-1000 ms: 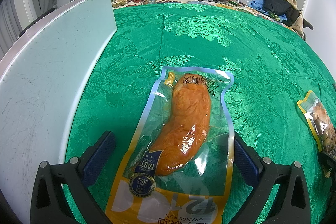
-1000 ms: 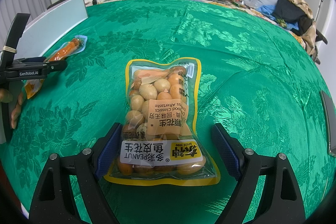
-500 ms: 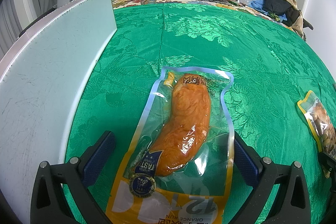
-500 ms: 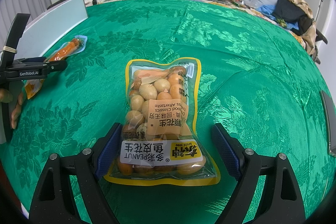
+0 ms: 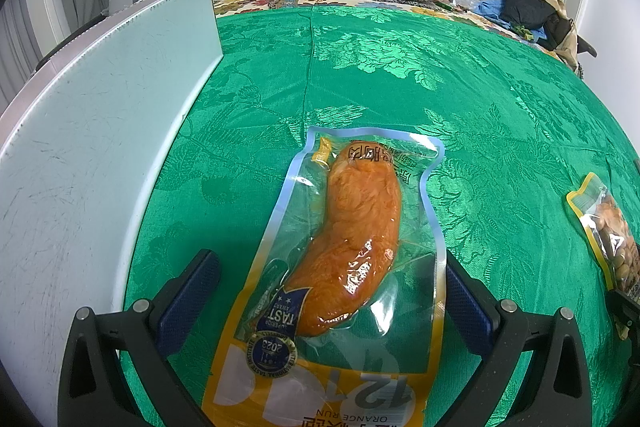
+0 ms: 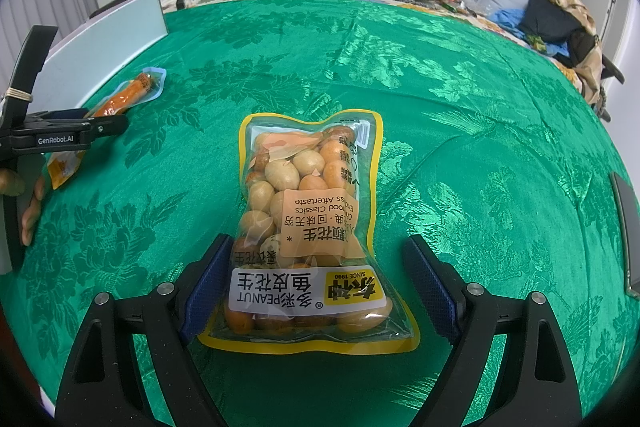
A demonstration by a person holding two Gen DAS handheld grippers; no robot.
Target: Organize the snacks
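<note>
Left hand-held gripper (image 5: pixel 332 291) sits spread wide, fingers either side of the chicken snack pouch (image 5: pixel 352 247), which lies flat on the green cloth of the tabletop (image 5: pixel 440 75) just beside a pale board (image 5: pixel 100 131). Nothing pinched there. Over on the right, the right hand-held gripper (image 6: pixel 318 281) is also released, jaws parted around the near end of the peanut bag (image 6: pixel 312 227) (its left pad looks to be right against the bag's edge, the other stands clear). The two packs lie well apart on the cloth.
</note>
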